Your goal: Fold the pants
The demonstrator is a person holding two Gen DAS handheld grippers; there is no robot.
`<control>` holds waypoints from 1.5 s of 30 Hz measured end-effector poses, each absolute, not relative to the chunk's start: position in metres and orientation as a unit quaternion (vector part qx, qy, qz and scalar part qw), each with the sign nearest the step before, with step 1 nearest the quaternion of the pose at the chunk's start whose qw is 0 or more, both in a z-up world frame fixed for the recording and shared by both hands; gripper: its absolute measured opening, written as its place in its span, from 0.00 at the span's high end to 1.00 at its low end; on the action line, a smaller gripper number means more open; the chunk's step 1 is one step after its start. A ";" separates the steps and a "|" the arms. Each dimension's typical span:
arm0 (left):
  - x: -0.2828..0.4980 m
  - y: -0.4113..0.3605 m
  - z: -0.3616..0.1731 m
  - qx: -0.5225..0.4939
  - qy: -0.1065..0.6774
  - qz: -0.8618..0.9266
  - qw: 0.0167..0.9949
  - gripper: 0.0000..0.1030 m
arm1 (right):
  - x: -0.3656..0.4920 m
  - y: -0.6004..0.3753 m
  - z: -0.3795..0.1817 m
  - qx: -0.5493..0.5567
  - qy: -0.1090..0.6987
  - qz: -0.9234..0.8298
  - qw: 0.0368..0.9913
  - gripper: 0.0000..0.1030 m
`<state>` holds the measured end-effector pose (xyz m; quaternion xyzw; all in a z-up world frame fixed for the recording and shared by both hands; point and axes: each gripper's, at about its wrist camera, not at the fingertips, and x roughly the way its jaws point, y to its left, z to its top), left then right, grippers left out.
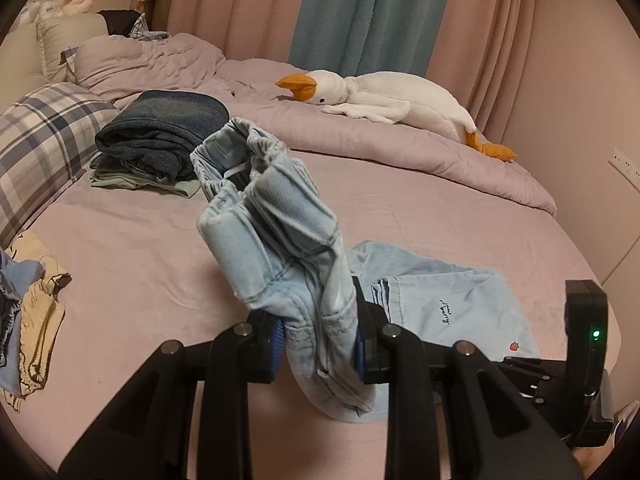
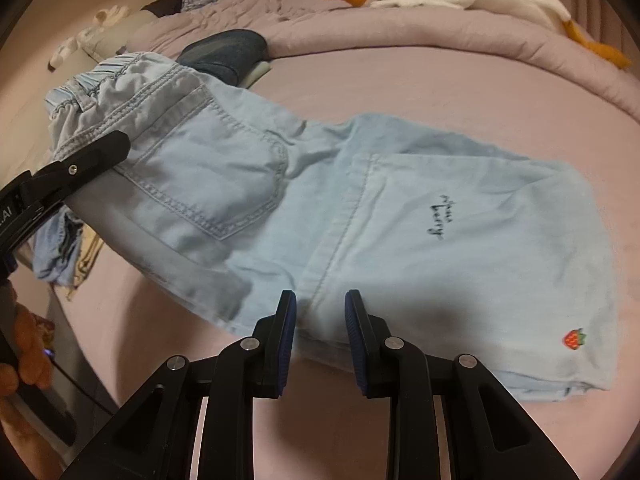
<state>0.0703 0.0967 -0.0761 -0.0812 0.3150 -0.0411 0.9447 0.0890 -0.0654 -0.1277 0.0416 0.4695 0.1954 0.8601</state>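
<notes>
Left wrist view: the left gripper point(image 1: 320, 344) has its jaws clamped on a bunched fold of the light blue pants point(image 1: 276, 216), and the elastic waistband stands up above the jaws. The rest of the pants lies flat on the pink bed point(image 1: 400, 200), toward its near edge. The right gripper point(image 1: 586, 360) shows at the right border. Behind the pants, a stack of folded dark clothes point(image 1: 164, 136) sits beside a plaid pillow point(image 1: 44, 140) near the bed's left edge. A plush goose point(image 1: 400, 100) lies on the rumpled duvet at the far edge. Loose garments point(image 1: 28, 312) lie at the left edge.

Right wrist view: the right gripper point(image 2: 320, 344) hangs over the near hem of the pants point(image 2: 400, 220). Its 2 jaws stand apart, with cloth visible in the gap; whether the pads press on it cannot be told. The leg bearing the strawberry patch point(image 2: 575, 338) lies flat on the bed point(image 2: 440, 88). The left gripper point(image 2: 86, 164) holds the waistband end raised at left.
</notes>
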 end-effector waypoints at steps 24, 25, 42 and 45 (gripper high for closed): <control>0.073 0.046 -0.071 -0.044 0.318 -0.102 0.941 0.74 | 0.093 -0.133 -0.131 0.212 0.438 0.217 0.846 0.67; 0.073 0.041 -0.071 -0.038 0.319 -0.107 0.941 0.74 | 0.093 -0.139 -0.132 0.234 0.436 0.216 0.842 0.63; 0.094 -0.025 -0.097 0.004 0.356 -0.165 0.920 0.74 | 0.104 -0.197 -0.143 0.540 0.313 0.306 0.719 0.43; 0.099 -0.038 -0.103 0.011 0.369 -0.176 0.912 0.74 | 0.104 -0.198 -0.142 0.552 0.312 0.307 0.710 0.42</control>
